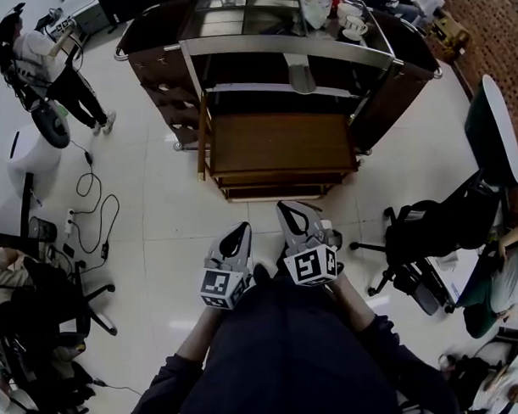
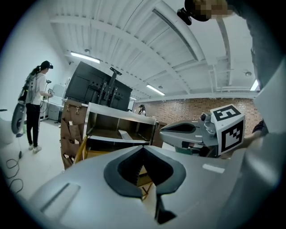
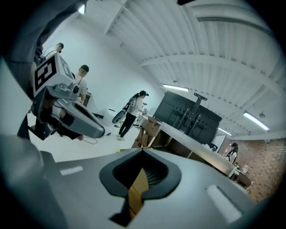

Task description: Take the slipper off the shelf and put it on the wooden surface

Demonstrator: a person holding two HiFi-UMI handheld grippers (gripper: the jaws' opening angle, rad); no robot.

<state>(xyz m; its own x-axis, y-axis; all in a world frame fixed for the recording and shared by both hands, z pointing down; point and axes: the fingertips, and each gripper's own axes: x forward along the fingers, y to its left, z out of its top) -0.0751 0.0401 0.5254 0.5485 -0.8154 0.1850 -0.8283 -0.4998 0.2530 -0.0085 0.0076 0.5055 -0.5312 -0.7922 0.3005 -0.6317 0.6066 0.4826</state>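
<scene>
A pale slipper (image 1: pixel 302 74) lies on the middle shelf of the dark metal cart (image 1: pixel 155 24) ahead; the left gripper view shows the slipper (image 2: pixel 125 134) there too. Below and in front of it is the brown wooden surface (image 1: pixel 278 143). My left gripper (image 1: pixel 242 230) and right gripper (image 1: pixel 284 209) hover side by side over the floor, short of the wooden surface and pointing at the cart. Both are shut with nothing between the jaws. In the left gripper view the left gripper (image 2: pixel 143 150) has the right gripper (image 2: pixel 187 130) beside it.
Black office chairs stand at the right (image 1: pixel 427 242) and lower left (image 1: pixel 43 313). Cables (image 1: pixel 94 205) trail on the white floor at the left. A person (image 1: pixel 52 67) stands far left. Cups (image 1: pixel 350 25) sit on the cart top. A dark table (image 1: pixel 499 125) is at the right.
</scene>
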